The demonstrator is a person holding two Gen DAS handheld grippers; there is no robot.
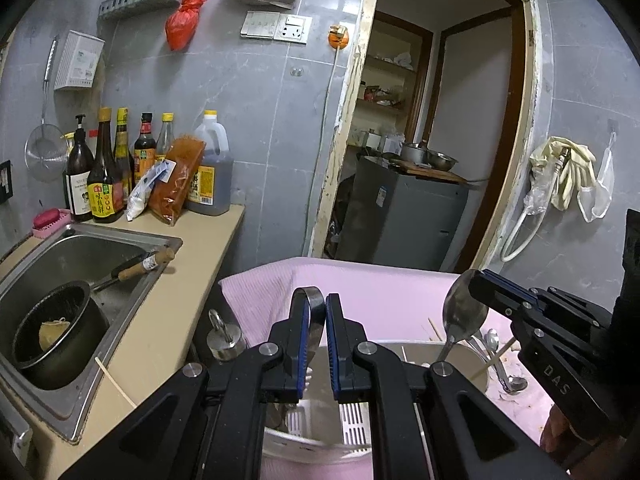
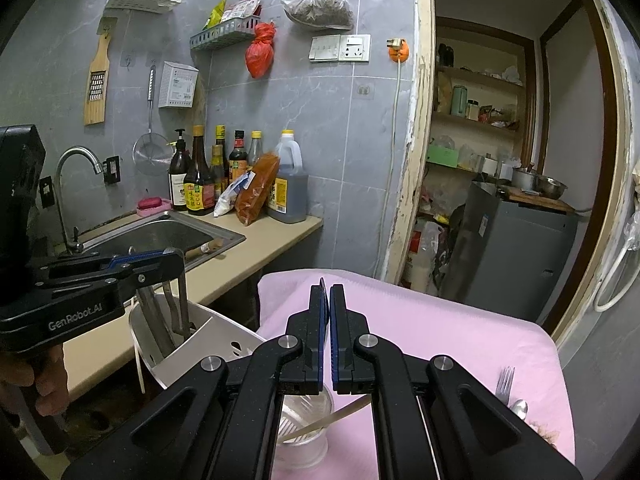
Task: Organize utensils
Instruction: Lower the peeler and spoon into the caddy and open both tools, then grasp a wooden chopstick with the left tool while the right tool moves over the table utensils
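Note:
In the left wrist view my left gripper [image 1: 316,300] is shut on the looped flat handle of a metal utensil [image 1: 314,320], held upright over a white slotted utensil holder [image 1: 280,440]. The right wrist view shows that holder [image 2: 208,332] tilted at the pink cloth's left edge, with several metal utensils standing in it under the left gripper [image 2: 176,258]. My right gripper [image 2: 329,292] is shut on a large spoon [image 1: 464,312] at the edge of its bowl, handle hanging down. A fork [image 2: 505,384], small spoons [image 1: 516,384] and a chopstick [image 2: 332,416] across a glass cup [image 2: 304,440] lie on the cloth [image 2: 440,332].
To the left runs a beige counter [image 1: 180,312] with a steel sink [image 1: 48,408] holding a black pot [image 1: 52,328] and a wooden-handled tool [image 1: 144,266]. Sauce bottles [image 1: 104,176] line the wall. A metal weight [image 1: 226,340] sits beside the cloth. A doorway and grey cabinet [image 1: 400,216] lie behind.

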